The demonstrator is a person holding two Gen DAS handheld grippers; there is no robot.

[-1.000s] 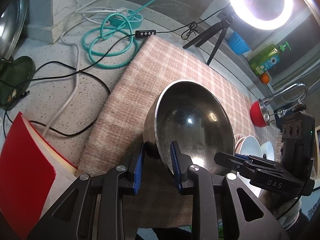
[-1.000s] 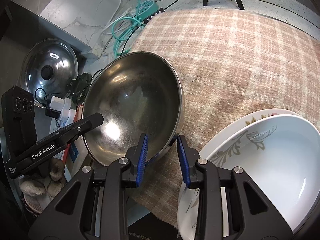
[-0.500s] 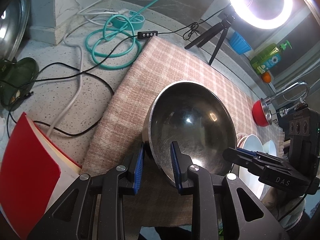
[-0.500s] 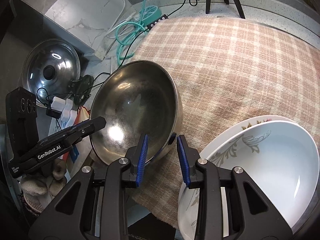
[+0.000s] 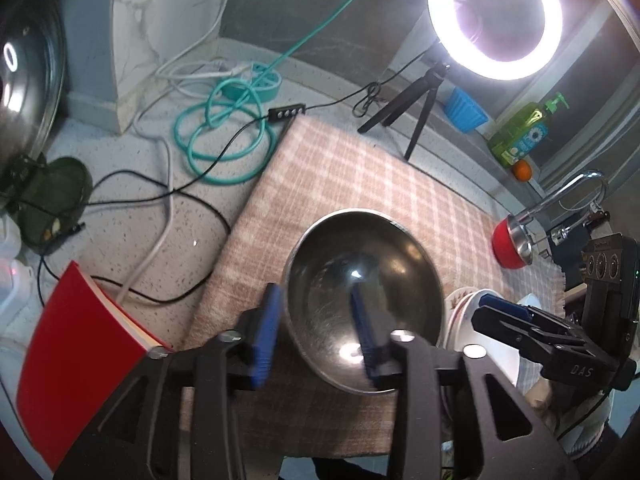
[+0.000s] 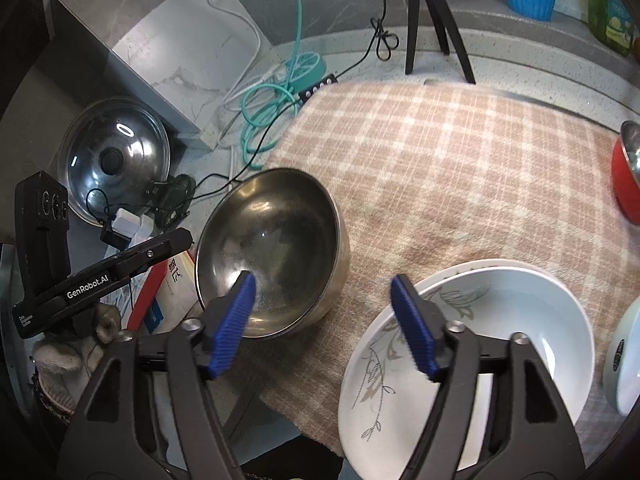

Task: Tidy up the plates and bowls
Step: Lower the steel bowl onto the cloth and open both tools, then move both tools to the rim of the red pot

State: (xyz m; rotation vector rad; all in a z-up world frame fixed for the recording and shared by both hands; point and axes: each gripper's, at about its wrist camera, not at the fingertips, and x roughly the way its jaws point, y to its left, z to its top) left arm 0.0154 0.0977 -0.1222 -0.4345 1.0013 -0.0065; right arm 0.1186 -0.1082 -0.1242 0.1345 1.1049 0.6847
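Observation:
A large steel bowl [image 5: 360,280] [image 6: 276,248] sits upright on the plaid cloth [image 5: 380,184] [image 6: 460,160] near its left front corner. My left gripper [image 5: 316,328] is open, its jaws straddling the bowl's near rim without pinching it. My right gripper [image 6: 328,316] is open wide and held above the cloth, between the steel bowl and a white flower-patterned bowl [image 6: 480,340] nested on a matching plate at the front right. A red bowl [image 5: 510,246] [image 6: 626,176] sits at the cloth's right end.
A ring light on a tripod [image 5: 492,20] stands behind the cloth. Teal and black cables [image 5: 224,136] lie coiled on the counter to the left, with a pot lid [image 6: 116,160] and a red book [image 5: 76,344]. Another pale bowl [image 6: 624,360] sits at the far right.
Both grippers were shut on the steel bowl's rim and have opened, letting it go. The bowl came down onto the cloth and both grippers have drawn back from it.

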